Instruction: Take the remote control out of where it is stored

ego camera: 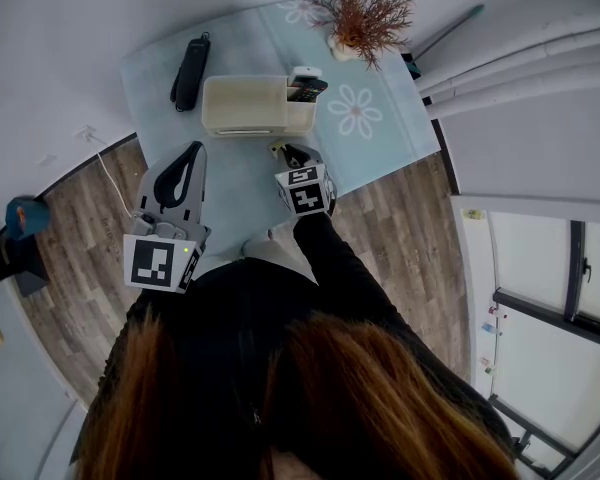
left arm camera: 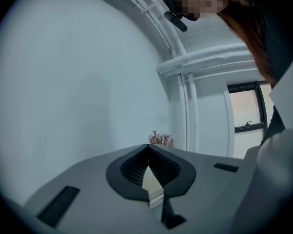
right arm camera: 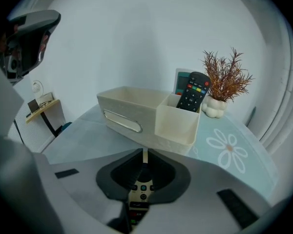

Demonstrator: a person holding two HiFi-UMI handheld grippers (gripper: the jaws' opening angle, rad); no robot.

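In the head view, a cream storage box (ego camera: 242, 105) is sitting on a flowered blue cloth (ego camera: 370, 118). A black remote (ego camera: 305, 88) is standing in its end compartment, a black handset (ego camera: 190, 71) is lying beside it, and a dried plant (ego camera: 365, 13) is standing behind. The 2 grippers are hovering short of the box.

In the left gripper view, the left gripper (left arm camera: 148, 147) is keeping its jaws together, pointing at a bare wall.

In the right gripper view, the right gripper (right arm camera: 144, 152) is clamping a pale remote control (right arm camera: 140, 191), which is outside the box; nothing is blocking it, and the box is standing just ahead.
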